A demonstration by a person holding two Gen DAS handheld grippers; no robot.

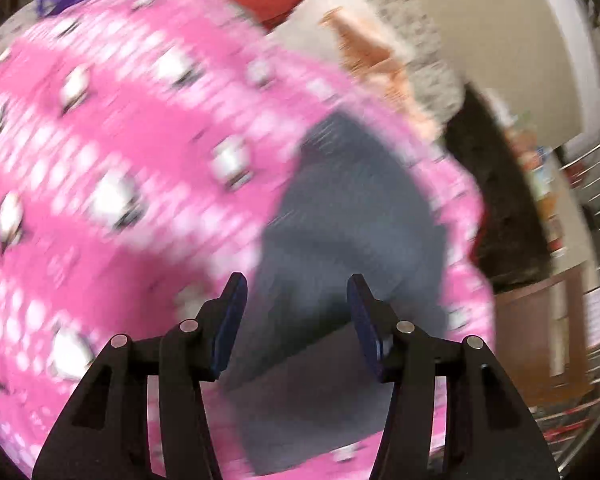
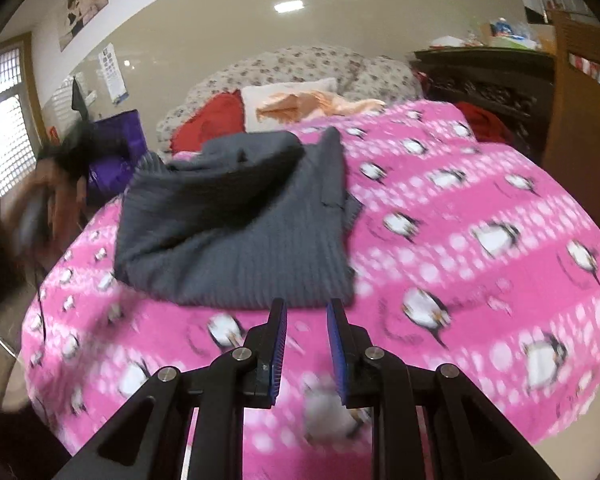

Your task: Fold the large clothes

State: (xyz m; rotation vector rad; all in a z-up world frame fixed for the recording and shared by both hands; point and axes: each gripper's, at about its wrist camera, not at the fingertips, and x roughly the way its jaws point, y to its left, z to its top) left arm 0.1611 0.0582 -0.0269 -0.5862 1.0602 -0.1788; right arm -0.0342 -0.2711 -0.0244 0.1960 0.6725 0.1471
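Pink penguin bed (image 2: 480,208) – grey sweater (image 2: 236,232) atop

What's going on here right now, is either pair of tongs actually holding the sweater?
Neither is. The grey knit sweater lies partly folded on the pink penguin blanket. The right tongs are open, just short of its near edge. The left tongs are open above the sweater, gripping nothing. The left view is blurred.

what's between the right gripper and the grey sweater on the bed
Nothing visible. The right gripper is open and empty, with only bare pink penguin blanket between its fingers and the near edge of the grey sweater.
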